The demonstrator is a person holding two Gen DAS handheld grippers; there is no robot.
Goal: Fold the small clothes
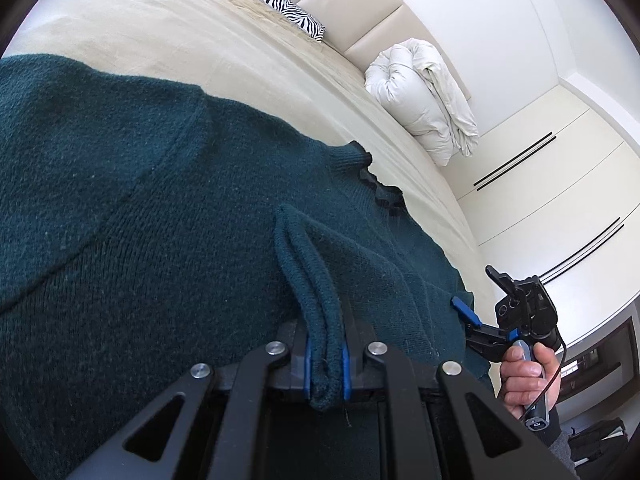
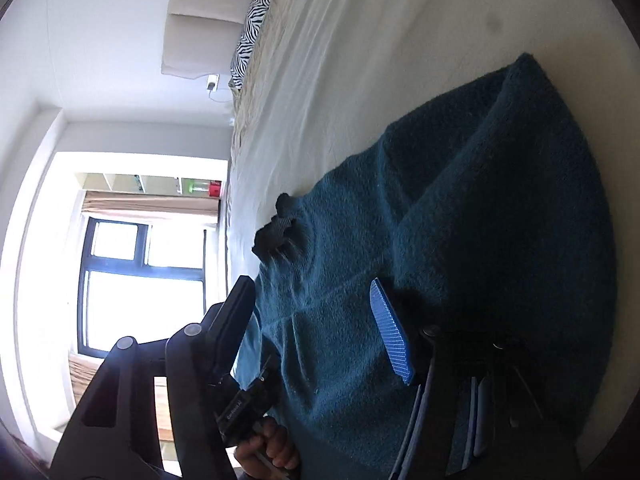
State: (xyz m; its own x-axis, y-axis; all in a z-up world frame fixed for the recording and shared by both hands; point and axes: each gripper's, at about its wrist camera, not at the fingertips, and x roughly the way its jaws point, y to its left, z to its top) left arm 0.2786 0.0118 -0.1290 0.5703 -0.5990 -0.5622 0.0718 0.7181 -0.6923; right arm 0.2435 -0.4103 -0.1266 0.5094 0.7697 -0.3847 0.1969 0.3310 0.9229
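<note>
Left gripper (image 1: 326, 364): closed tight on a raised fold of the dark green knitted sweater (image 1: 160, 220). The doubled edge of the knit stands pinched between the two blue pads (image 1: 308, 364), with a short loop of fabric hanging out behind them toward the camera.

Right gripper (image 2: 316, 312): jaws partly apart, not pressing on anything. In the right wrist view the blue pad (image 2: 390, 336) of one finger lies over the sweater (image 2: 460, 240), while the other, dark finger (image 2: 236, 312) stands off beyond the garment's edge, against the bright window (image 2: 132, 280). Whether either finger touches the knit cannot be told. In the left wrist view the right gripper (image 1: 480, 296) sits at the sweater's far edge, held by a hand (image 1: 524, 376) around its handle.

Sweater: spread on the bed (image 1: 180, 32) over a beige sheet, dark ruffled collar (image 1: 380, 188) toward the headboard (image 1: 360, 12). One side is already laid over the body, forming a diagonal fold line.

Also on the bed: a zebra-print pillow (image 1: 280, 8) and a rolled white duvet (image 1: 420, 96), both well apart from the garment.
</note>
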